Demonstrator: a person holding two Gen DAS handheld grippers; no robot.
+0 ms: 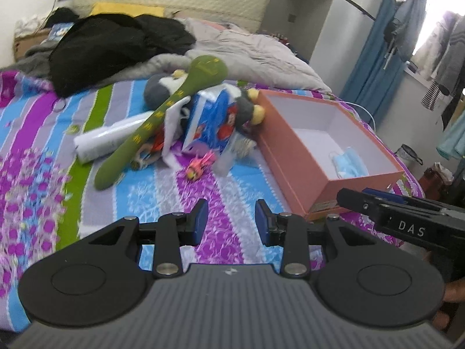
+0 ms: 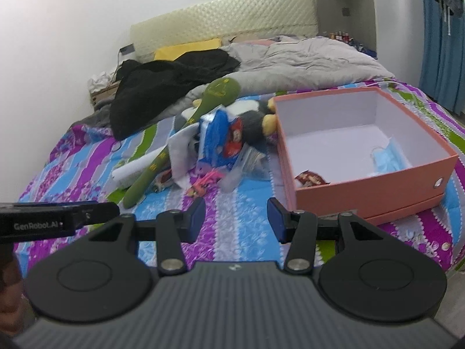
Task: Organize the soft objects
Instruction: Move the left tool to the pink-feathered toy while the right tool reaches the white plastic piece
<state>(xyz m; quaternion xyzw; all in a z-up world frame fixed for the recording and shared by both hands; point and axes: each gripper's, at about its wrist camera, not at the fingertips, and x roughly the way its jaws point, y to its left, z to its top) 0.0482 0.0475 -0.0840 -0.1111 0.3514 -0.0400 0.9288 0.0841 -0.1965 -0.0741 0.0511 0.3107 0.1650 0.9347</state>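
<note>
Left hand-held gripper (image 1: 231, 221) and right hand-held gripper (image 2: 236, 219): jaws spread, nothing between, above the striped bedspread (image 1: 162, 192). Green plush spoon (image 1: 162, 116) tops the toy pile beside the pink cardboard box (image 1: 293, 157). Judged light, limp, felt-like; pinch the slim handle mid-length.

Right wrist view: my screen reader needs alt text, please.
The open right gripper hovers empty over a striped bedspread, facing a toy pile topped by a long green plush. Right of the pile sits an open pink box holding a blue face mask.
</note>
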